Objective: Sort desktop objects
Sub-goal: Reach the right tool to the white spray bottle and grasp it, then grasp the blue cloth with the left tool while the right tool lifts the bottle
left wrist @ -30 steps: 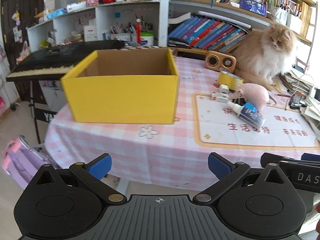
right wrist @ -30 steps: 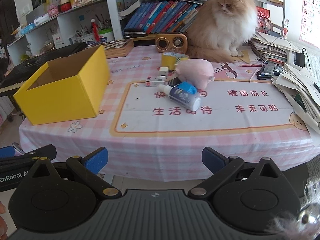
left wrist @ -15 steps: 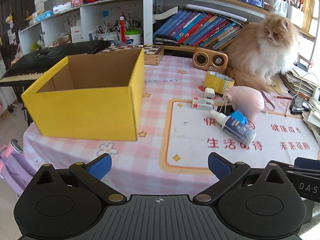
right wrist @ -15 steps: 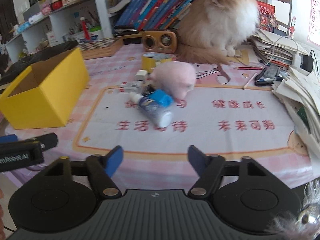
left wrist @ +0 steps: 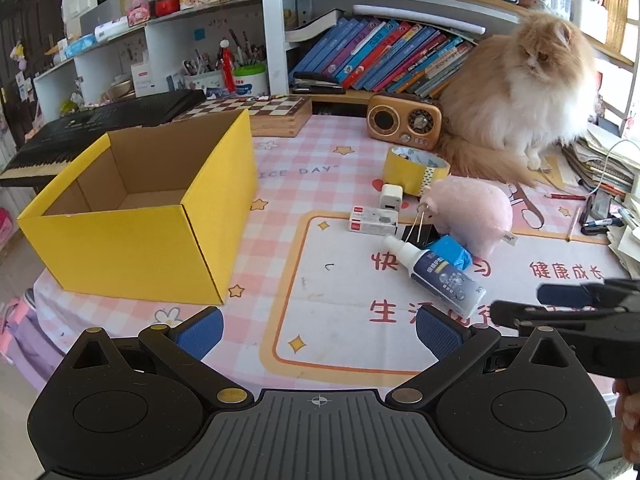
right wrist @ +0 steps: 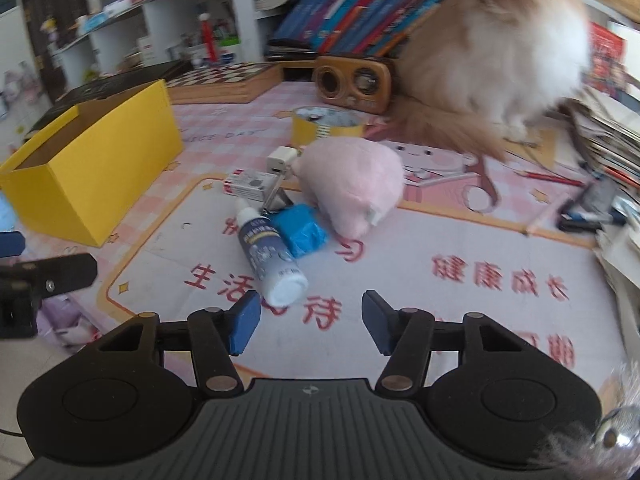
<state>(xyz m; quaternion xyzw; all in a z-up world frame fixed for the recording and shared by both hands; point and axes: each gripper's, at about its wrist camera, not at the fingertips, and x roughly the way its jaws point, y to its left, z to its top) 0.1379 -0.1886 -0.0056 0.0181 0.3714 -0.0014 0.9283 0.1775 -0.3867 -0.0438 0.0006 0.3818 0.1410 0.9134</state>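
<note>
Right gripper (right wrist: 307,322) tilts down over the mat (right wrist: 420,280), jaws closing with nothing between them; its left blue pad sits just short of the bottle (right wrist: 269,255) base. Left gripper (left wrist: 319,330) also angles down, jaws spread wide and bare, over the near table edge; the right gripper's black fingers poke in at its right.

Bottle lies on its side: dark blue label, white cap and base, print too small to read. Touching it, a crumpled blue wad (right wrist: 301,229). Behind them, a black binder clip (left wrist: 418,232) and a soft pink plush (right wrist: 354,182). A small white-and-red carton (left wrist: 373,220), a white charger cube (left wrist: 391,196) and a yellow tape roll (left wrist: 414,169) lie beyond.

Mat carries red Chinese characters, among them "生活". The pink checked cloth (left wrist: 312,160) reads "ICE DAY".

Yellow cardboard box (left wrist: 132,216), open and brown inside, stands left, well apart from the cluster. A fluffy orange cat (left wrist: 516,92) sits beside a wooden radio (left wrist: 404,122).
</note>
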